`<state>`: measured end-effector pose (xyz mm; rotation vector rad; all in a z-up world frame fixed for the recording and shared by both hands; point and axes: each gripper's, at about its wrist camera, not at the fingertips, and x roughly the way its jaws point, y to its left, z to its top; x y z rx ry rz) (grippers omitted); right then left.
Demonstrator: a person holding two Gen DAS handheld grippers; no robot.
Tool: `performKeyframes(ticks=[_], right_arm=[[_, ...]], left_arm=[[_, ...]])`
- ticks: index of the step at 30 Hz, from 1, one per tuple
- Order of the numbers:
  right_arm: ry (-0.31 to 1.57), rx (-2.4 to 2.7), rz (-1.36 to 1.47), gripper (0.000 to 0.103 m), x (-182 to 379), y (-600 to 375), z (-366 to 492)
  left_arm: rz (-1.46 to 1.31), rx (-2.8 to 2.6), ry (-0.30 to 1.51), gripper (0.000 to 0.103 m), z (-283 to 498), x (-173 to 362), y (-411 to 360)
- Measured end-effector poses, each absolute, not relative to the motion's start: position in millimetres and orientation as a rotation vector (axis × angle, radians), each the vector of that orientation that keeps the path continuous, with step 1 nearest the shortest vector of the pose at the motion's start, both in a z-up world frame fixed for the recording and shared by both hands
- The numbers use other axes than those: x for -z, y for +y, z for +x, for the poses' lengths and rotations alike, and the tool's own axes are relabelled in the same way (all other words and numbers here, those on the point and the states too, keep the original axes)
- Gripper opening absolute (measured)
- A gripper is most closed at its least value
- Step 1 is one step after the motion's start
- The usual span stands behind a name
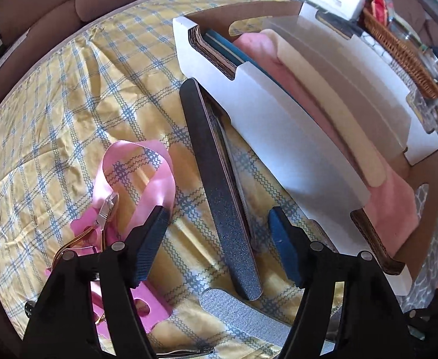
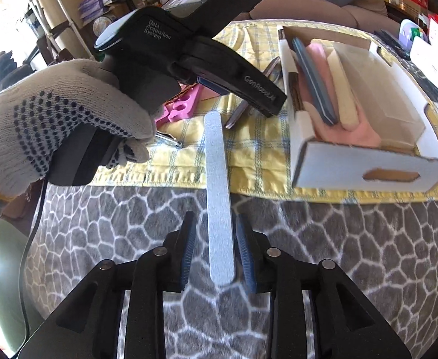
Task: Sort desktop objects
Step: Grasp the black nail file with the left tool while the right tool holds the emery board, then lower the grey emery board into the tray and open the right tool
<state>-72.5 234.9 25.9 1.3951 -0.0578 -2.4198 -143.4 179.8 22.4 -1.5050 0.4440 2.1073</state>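
**Grey nail file between right jaws, black file under left gripper**

The grey nail file (image 2: 217, 197) is being seen lying lengthwise between the pads of the right gripper (image 2: 217, 252); small gaps are showing on both sides, so the jaws are being read as parted and not pressing on it. Its far end is lying on the yellow checked cloth (image 2: 189, 161), its near end over the grey pebble-pattern surface (image 2: 338, 254). The left gripper (image 1: 219, 239) is being held wide apart above a long black nail file (image 1: 219, 197), with nothing gripped; a second file is partly hidden under the black one. The left hand (image 2: 54, 125), in a dotted knit glove, is being seen on that gripper's handle. To the left, a pink toe separator (image 1: 147, 302), cuticle nippers (image 1: 105, 212) and a pink ribbon (image 1: 156, 176) are lying on the cloth. Beside the black file, a white cardboard box (image 1: 278, 125) is holding pink, cream and dark blue buffer blocks. A wicker basket (image 1: 398, 51) is sitting beyond it.
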Motion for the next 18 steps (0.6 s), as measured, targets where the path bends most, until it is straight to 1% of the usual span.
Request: performKeyframes(ticks=[2, 3, 4, 5, 6, 7, 8, 13, 16, 18], right_arm=[[-0.02, 2.407, 1.413, 0.032, -20.4, 226.7, -80.4], [0.006, 2.401, 1.424, 0.034, -17.5, 222.6, -83.6], [0.038, 2.399, 1.433, 0.034, -14.9, 218.6, -85.2], [0.077, 2.399, 1.436, 0.033, -12.9, 215.0, -85.0], [0.115, 2.402, 1.438, 0.027, -11.8, 212.2, -84.5], [0.153, 2.407, 1.437, 0.018, -11.5, 210.2, -83.2], [0.161, 2.399, 1.435, 0.018, -12.0, 209.5, -82.6], [0.075, 2.378, 1.391, 0.018, -20.9, 214.9, -75.9], [-0.018, 2.36, 1.356, 0.018, -30.5, 221.4, -70.3], [-0.053, 2.362, 1.331, 0.018, -38.5, 225.9, -65.0]], left_arm=[[-1.487, -2.114, 0.438, 0.053, -143.4, -24.0, 177.7], [-1.481, -2.12, 0.428, 0.042, -144.3, -25.4, 175.8], [-1.476, -2.126, 0.407, 0.025, -145.0, -26.9, 172.6], [-1.474, -2.131, 0.383, 0.022, -147.1, -28.4, 168.0], [-1.474, -2.133, 0.352, 0.018, -149.2, -29.5, 162.6], [-1.481, -2.127, 0.315, 0.016, -150.4, -30.0, 157.9], [-1.487, -2.122, 0.274, 0.016, -151.7, -31.2, 152.5], [-1.475, -2.109, 0.107, 0.014, -148.4, -46.3, 120.2], [-1.453, -2.108, 0.067, 0.014, -139.2, -59.6, 102.8], [-1.447, -2.097, 0.007, 0.014, -134.2, -68.1, 91.8]])
